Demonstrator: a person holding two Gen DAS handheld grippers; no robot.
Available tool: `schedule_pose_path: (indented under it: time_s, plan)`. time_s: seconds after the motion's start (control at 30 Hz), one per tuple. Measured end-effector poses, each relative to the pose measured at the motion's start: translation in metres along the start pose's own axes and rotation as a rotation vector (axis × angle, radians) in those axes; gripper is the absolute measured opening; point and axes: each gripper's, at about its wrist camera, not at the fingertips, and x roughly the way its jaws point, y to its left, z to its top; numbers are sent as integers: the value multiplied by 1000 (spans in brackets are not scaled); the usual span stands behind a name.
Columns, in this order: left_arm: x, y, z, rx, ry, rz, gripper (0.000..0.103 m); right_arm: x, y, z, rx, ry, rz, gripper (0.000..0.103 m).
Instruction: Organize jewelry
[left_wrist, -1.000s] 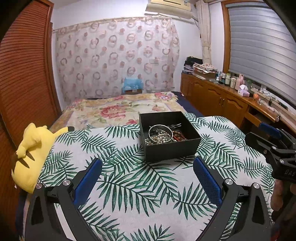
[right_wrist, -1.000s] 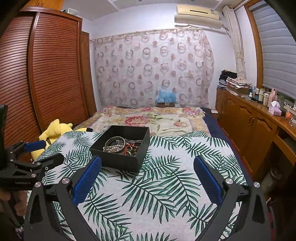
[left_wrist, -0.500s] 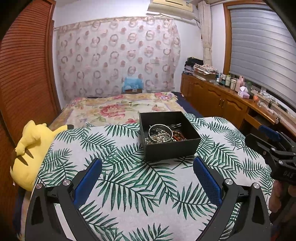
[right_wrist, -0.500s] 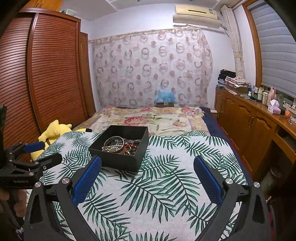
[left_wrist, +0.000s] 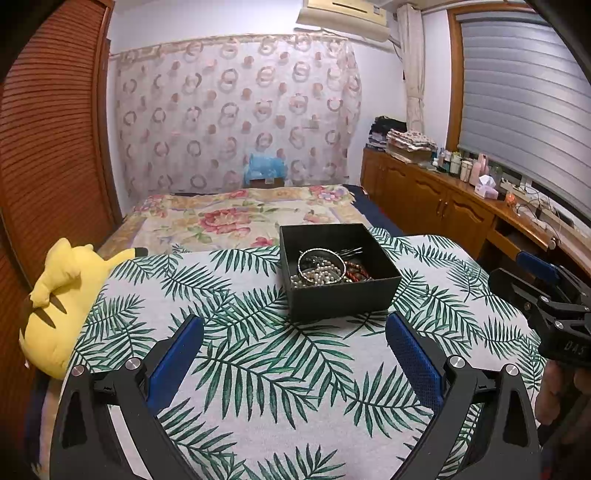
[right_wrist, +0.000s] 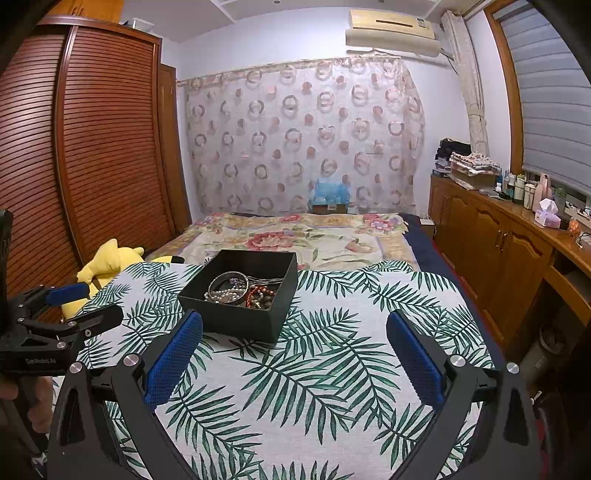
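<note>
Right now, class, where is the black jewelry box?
In the left wrist view the black jewelry box sits on the palm-leaf cloth, ahead and slightly right of centre; the yellow plush toy lies far to its left.

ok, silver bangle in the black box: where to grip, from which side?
From above, likely. The silver bangle lies flat on the pearl strand in the black box, whose walls block side entry. Pinch its bare far rim, one finger inside the ring, one outside, clear of the beads. Both grippers are open.
</note>
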Motion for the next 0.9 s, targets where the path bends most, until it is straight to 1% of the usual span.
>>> schedule_pose_path:
  time_s: [0.33, 0.53, 0.9]
  plan:
    - [-2, 0, 0, -3, -3, -1, 95, 0, 0, 0, 0, 0, 0, 101]
    - [-6, -6, 2, -10, -9, 4, 95, 0, 0, 0, 1, 0, 1, 101]
    - [-6, -3, 1, -13, -9, 2, 95, 0, -1, 0, 0, 0, 1, 101]
